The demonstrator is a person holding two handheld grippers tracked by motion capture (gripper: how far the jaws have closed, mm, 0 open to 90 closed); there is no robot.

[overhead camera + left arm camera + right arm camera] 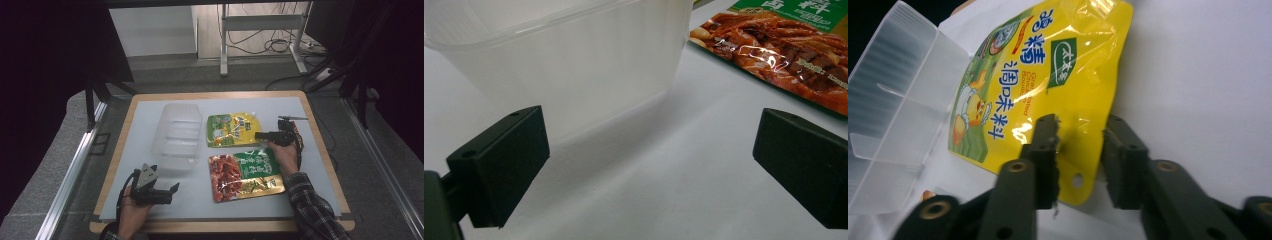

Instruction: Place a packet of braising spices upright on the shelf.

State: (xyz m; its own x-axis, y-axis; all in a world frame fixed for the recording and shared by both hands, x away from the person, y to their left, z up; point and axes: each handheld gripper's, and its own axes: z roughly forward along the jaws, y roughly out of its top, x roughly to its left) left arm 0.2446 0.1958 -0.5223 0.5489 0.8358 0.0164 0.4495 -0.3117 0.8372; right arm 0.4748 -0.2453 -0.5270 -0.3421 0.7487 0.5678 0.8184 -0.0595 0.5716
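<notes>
The right gripper [1080,150] has its fingers partly open astride the near edge of the yellow pouch [1048,75], not clamped. That pouch lies flat at the worktop's [150,200] centre, at three o'clock from the clear tub [177,135]. The left gripper [649,170], fingers wide and empty, sits at seven o'clock beside the tub.

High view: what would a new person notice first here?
The yellow pouch at the table's middle, with the right gripper open around its hanging-hole edge. In front of it lies the red-and-green pouch, and to their left stands the clear bin. The left gripper waits open near the front edge of the table.
</notes>
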